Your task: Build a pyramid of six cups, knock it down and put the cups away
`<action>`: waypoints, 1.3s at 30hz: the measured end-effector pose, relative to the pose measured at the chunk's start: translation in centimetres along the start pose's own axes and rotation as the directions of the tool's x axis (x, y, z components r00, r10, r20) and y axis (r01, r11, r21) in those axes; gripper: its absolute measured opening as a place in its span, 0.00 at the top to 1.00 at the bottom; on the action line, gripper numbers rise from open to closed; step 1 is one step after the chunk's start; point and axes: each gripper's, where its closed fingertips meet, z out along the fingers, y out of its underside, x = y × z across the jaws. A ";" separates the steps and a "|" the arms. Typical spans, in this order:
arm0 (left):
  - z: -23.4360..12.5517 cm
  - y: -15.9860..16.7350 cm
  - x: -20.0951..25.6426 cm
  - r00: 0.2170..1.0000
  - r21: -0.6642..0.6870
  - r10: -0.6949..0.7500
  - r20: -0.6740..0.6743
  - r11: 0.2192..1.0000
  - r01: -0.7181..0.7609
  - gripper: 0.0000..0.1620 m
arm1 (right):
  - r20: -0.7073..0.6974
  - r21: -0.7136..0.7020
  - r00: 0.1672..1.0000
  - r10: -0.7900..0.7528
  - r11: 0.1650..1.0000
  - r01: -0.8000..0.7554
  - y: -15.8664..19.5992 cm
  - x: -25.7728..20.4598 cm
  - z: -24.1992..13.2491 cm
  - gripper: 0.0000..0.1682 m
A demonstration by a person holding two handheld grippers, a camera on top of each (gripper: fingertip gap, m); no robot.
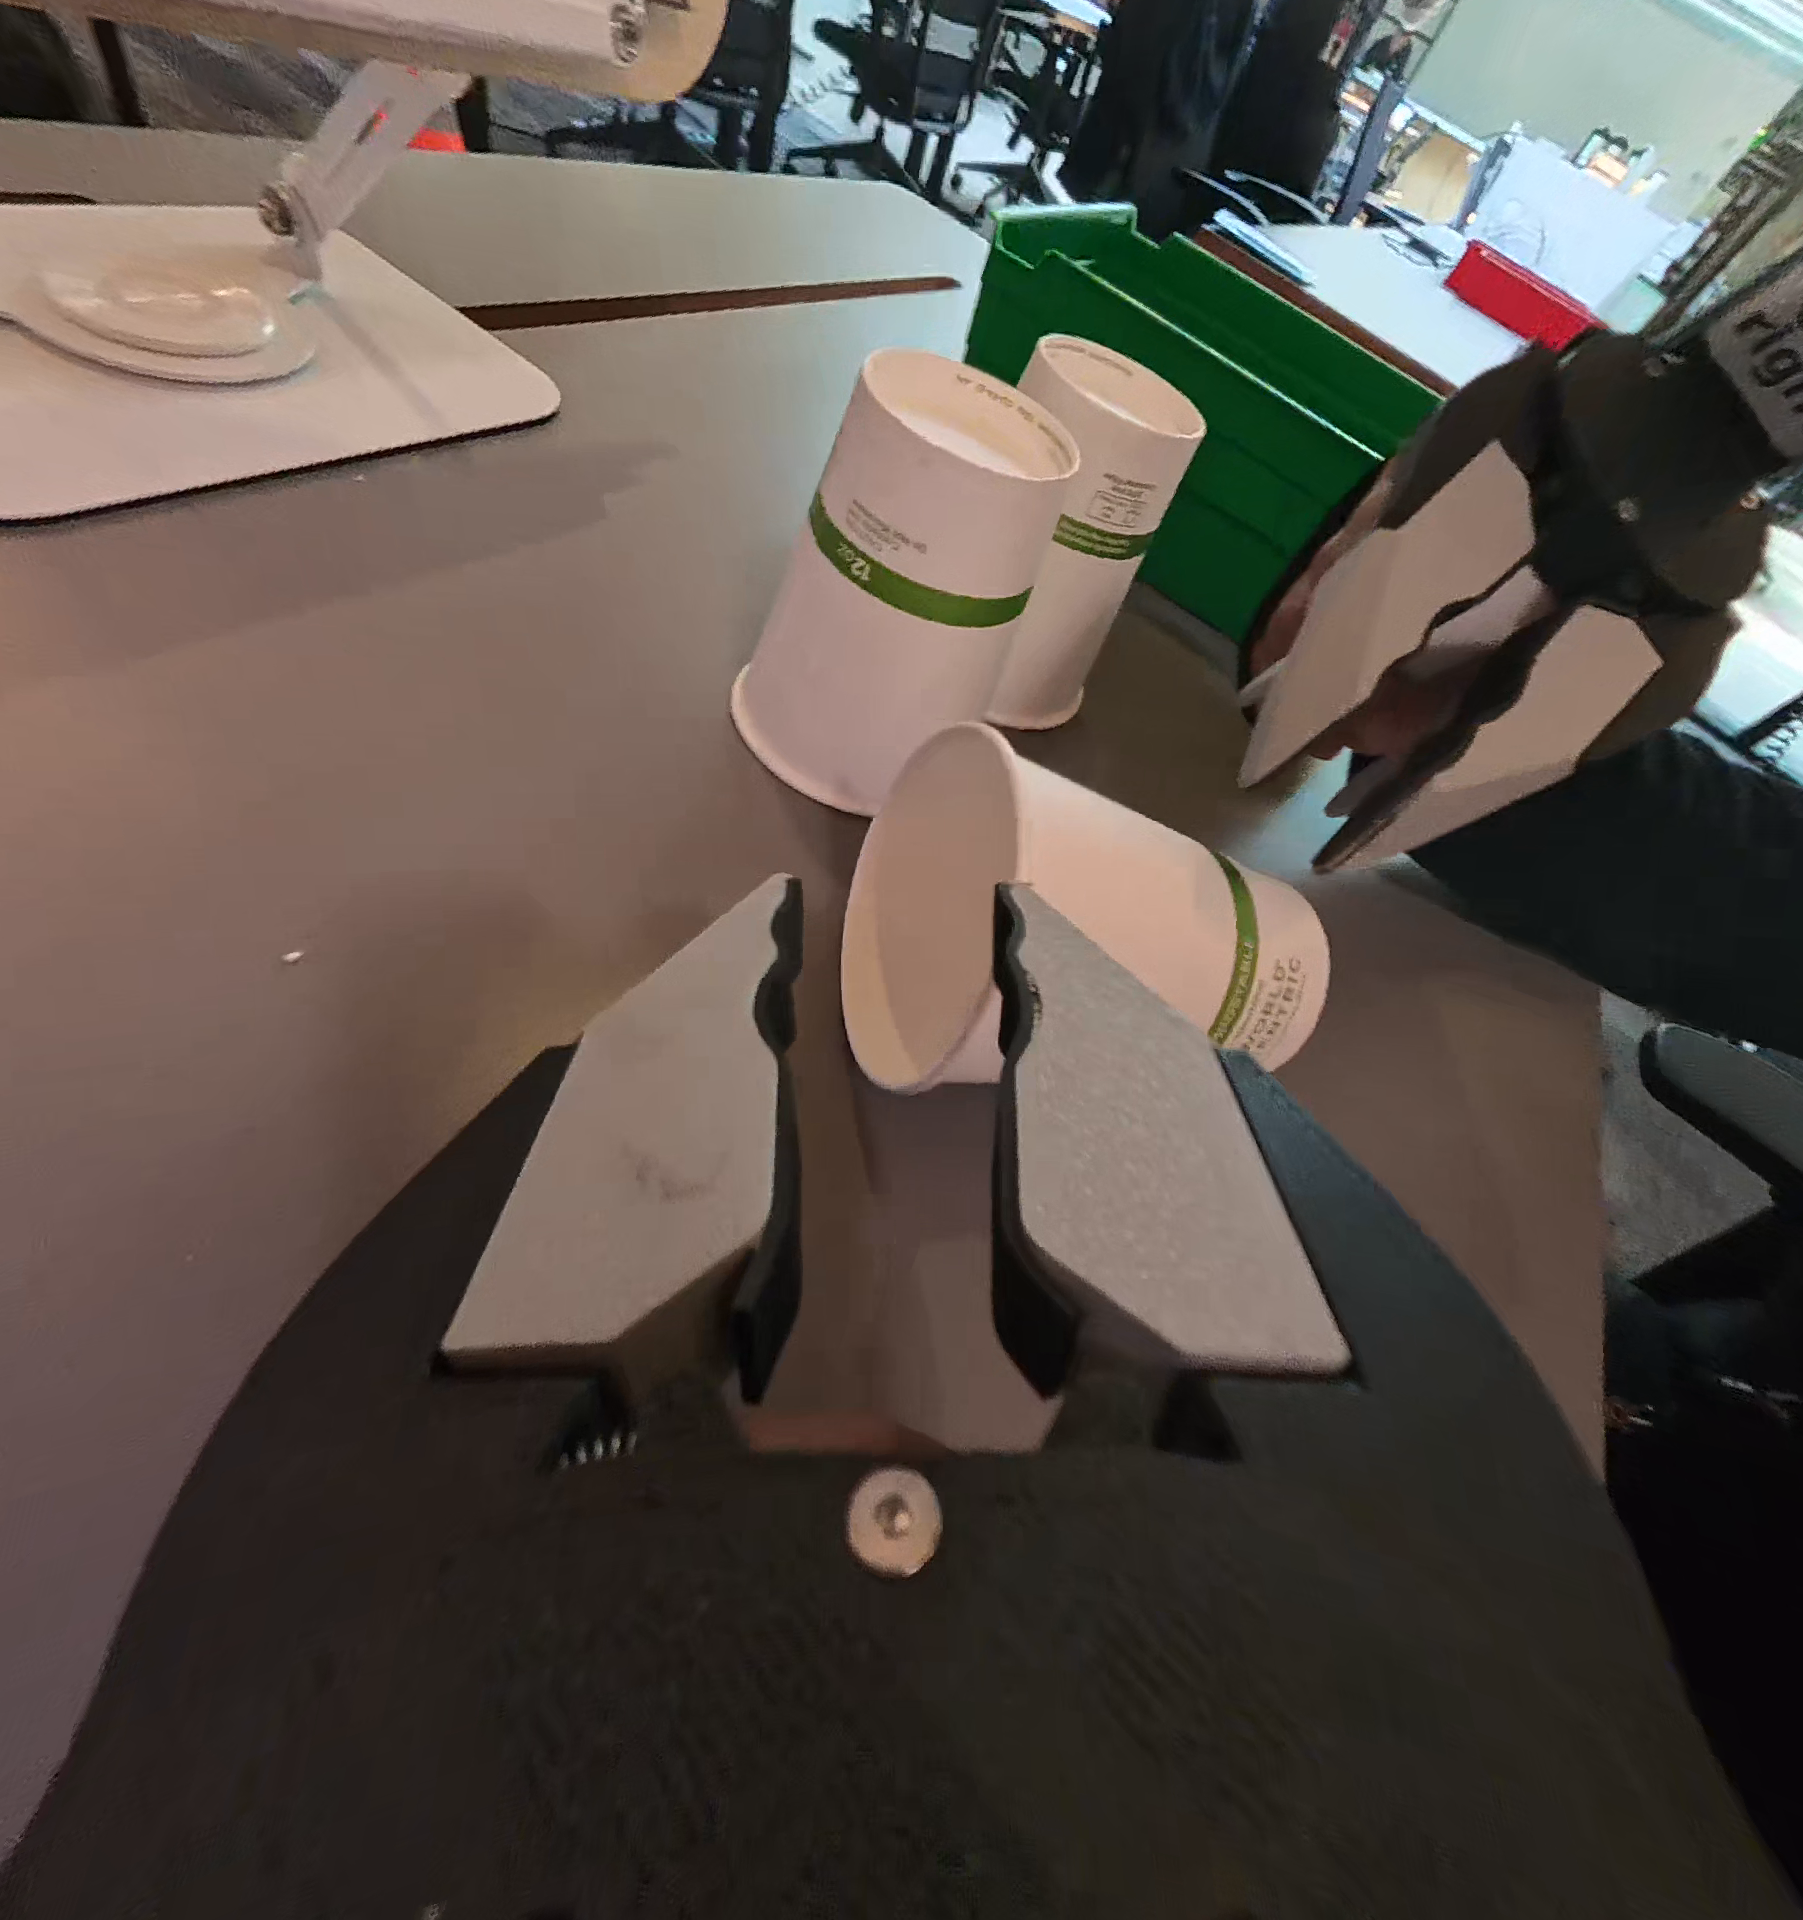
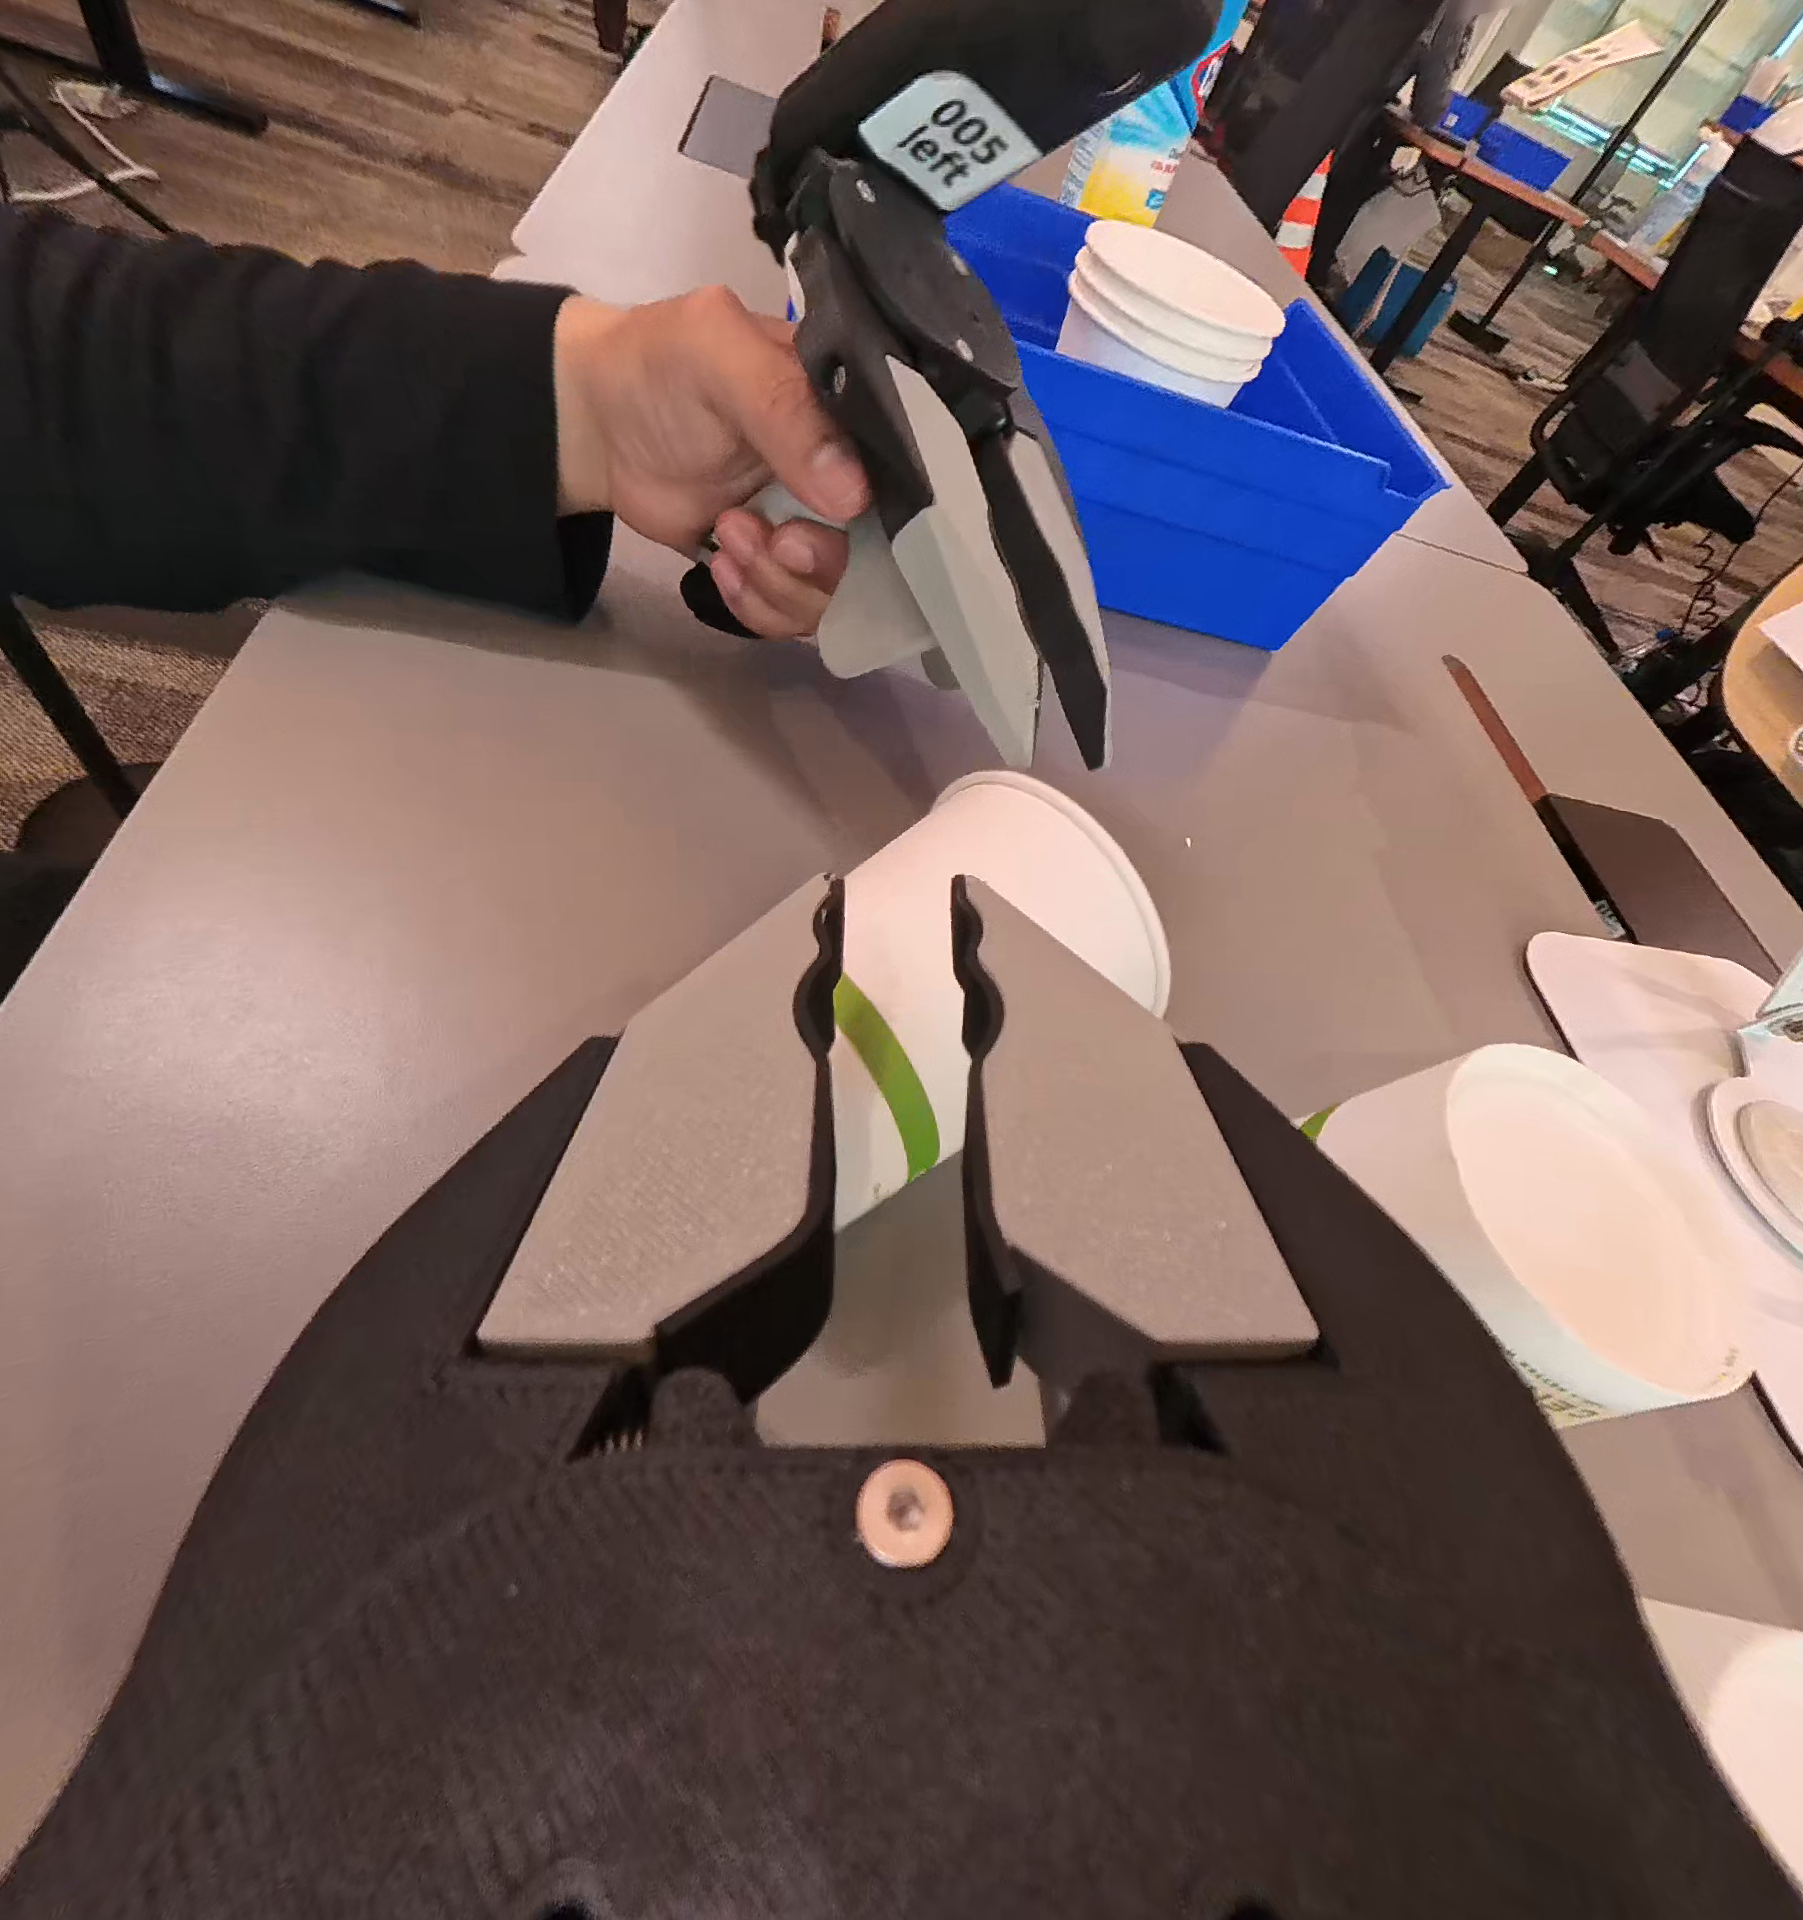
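Left gripper (image 1: pixel 897 940) is partly open around the rim of a tipped white paper cup with green band (image 1: pixel 1063 914). Right gripper (image 2: pixel 892 914) is slightly open, hovering empty over it. Two more upside-down white cups (image 1: pixel 897 582) stand just beyond.

Cups: the tipped cup (image 1: pixel 1084 914) is white with a green band, as are the two inverted cups (image 1: pixel 876 582) behind it. Stacked cups (image 2: pixel 1172 317) in the far bin are plain white. Bins: one blue (image 2: pixel 1219 488), one green (image 1: pixel 1188 416). Table (image 1: pixel 305 779) is grey with a dark slot. Mat (image 1: pixel 253 416) at far left is white with a dark edge. Left gripper (image 1: pixel 897 956) and right gripper (image 2: pixel 892 914): black bodies, grey finger plates. Sleeve (image 2: pixel 201 416) is black. A red box (image 1: pixel 1520 291) sits far right.
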 end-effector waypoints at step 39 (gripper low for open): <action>0.7 1.4 1.0 0.970 -0.023 -0.190 -0.155 0.982 0.189 0.99 | -0.039 -0.073 0.959 0.280 0.957 -0.282 3.4 4.6 -3.3 0.92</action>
